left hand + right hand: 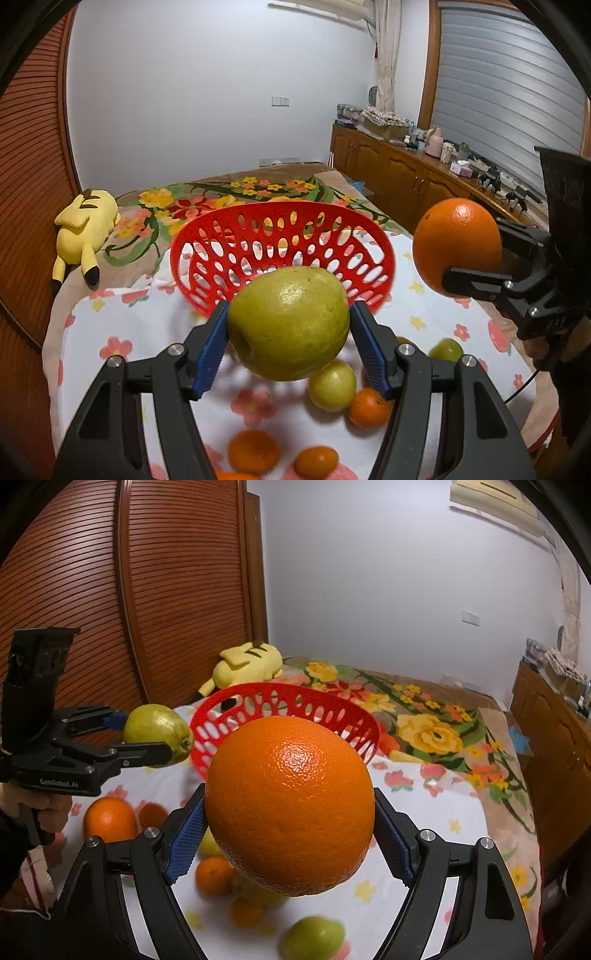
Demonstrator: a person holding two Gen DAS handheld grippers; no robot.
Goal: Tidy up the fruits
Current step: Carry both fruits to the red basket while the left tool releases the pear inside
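My left gripper (288,326) is shut on a green pear (288,325), lifted above the cloth just in front of the red perforated basket (280,225). From the right wrist, the same gripper (155,746) shows at the left with the pear (157,734) beside the basket (295,701). My right gripper (290,827) is shut on a large orange (291,805), held in the air short of the basket. In the left wrist view the orange (456,240) hangs right of the basket. Several small oranges and green fruits (332,384) lie loose on the cloth below.
The white floral cloth (147,332) covers the near part of a bed with a flowered blanket (424,709). A yellow plush toy (86,225) lies at the bed's far left beside a wooden slatted wall. A wooden cabinet (406,173) with clutter runs along the right.
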